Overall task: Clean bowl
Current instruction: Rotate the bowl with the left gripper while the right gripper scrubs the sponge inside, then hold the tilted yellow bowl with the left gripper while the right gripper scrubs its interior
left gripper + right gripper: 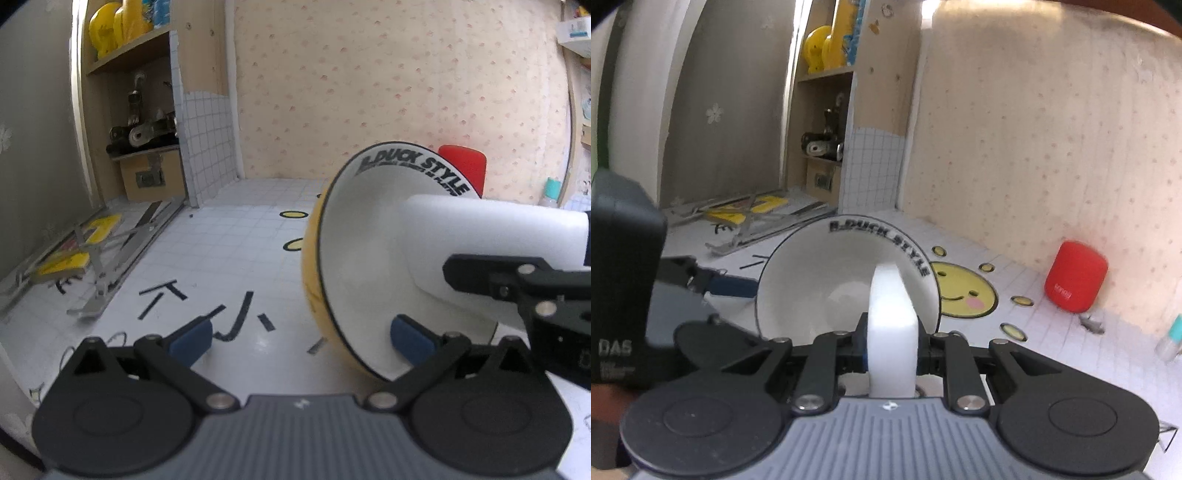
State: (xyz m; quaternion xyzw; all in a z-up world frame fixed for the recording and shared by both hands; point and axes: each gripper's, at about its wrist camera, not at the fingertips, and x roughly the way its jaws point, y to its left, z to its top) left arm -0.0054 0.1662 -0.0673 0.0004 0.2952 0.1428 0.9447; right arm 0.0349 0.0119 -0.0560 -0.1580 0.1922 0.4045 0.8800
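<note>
A: Where is the bowl, and what holds it?

B: A round ceramic bowl [354,258], yellow outside and white inside with black lettering under the rim, is tipped on its side above the white gridded bench [229,236], its opening facing the right hand-held gripper. The left hand-held gripper [301,338] stands wide. One blue pad [410,338] lies inside the bowl's lower wall; the other blue pad [192,338] sits well apart on the outside. Whether anything presses the rim, I cannot tell.

A: And the right one?

B: The right hand-held gripper [892,345] is clamped narrow on a white foam sponge block [892,314], whose rounded end reaches into the bowl's white interior, at or near the bottom.

A: What could go wrong?

B: In my judgement, the bowl's support looks slight. A firm push from the sponge could swing or slide the bowl off the left pad and drop it onto the bench. The soft sponge may also buckle or twist between the pads. A red rounded speaker [1075,280] stands by the wall, well clear.
</note>
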